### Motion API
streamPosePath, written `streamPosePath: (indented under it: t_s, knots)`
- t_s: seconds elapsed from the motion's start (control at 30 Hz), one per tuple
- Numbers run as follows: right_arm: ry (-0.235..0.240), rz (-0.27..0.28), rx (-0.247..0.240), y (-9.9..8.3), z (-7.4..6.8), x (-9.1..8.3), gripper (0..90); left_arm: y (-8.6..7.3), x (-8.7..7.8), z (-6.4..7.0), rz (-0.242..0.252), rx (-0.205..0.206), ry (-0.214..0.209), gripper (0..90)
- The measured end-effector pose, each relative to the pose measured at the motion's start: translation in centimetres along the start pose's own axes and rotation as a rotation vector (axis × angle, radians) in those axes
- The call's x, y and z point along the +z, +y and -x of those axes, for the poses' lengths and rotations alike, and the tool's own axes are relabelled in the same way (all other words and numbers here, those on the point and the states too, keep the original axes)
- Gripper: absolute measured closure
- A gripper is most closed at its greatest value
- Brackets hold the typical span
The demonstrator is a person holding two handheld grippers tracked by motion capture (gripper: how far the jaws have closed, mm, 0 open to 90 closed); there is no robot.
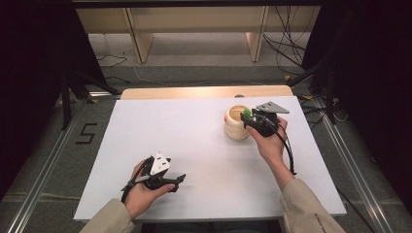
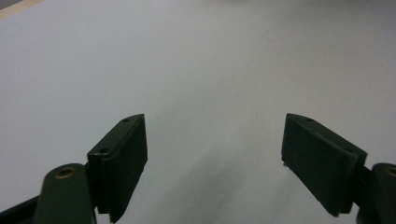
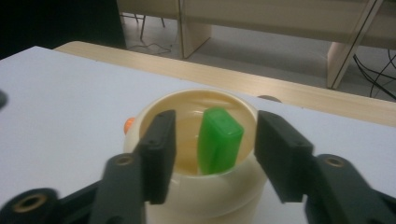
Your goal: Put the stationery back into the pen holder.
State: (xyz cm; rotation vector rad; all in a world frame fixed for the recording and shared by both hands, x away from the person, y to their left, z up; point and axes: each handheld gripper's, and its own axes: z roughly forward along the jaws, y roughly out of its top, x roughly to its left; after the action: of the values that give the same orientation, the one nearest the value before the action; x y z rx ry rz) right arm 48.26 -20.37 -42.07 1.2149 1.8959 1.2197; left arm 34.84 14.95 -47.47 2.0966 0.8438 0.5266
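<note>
A cream, ribbed round pot (image 1: 236, 127) stands on the white table top (image 1: 194, 141) at the back right. A green plastic piece (image 3: 219, 140) stands upright inside the pot (image 3: 205, 200), leaning on the near rim and sticking out above it. My right gripper (image 3: 212, 154) is open around the green piece (image 1: 247, 113), with a jaw on each side and a gap to each. A small orange bit (image 3: 127, 124) shows on the pot's outer left side. My left gripper (image 1: 179, 180) rests low at the front left, open over bare table (image 2: 215, 158).
A wooden strip (image 1: 204, 92) runs along the table's far edge. Beyond it stand a pale wooden shelf frame (image 1: 194, 29) and loose cables (image 1: 286, 43) on the floor. Black stands (image 1: 73, 82) flank the table at left and right.
</note>
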Motion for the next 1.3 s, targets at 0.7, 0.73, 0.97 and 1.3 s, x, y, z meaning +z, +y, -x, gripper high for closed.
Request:
streamPosePath:
  t_s: [0.7, 0.73, 0.97, 1.3]
  knots:
    - [0.056, -0.056, -0.001, -0.7, -0.5, -2.5, 21.7, 0.0, -0.1, 0.0, 0.0, 0.001, 0.005, 22.5]
    - [0.059, -0.062, 0.0, -0.8, -0.6, -2.7, 21.4, 0.0, -0.1, 0.0, 0.0, 0.001, 0.006, 22.5]
    - [0.095, -0.086, -0.007, -1.2, -0.8, -3.6, 20.9, 0.0, -0.1, 0.0, 0.0, 0.001, 0.005, 22.5]
    - [0.13, -0.118, -0.003, -2.1, -0.7, -4.9, 21.3, 0.0, -0.1, 0.0, 0.0, 0.0, 0.006, 22.4]
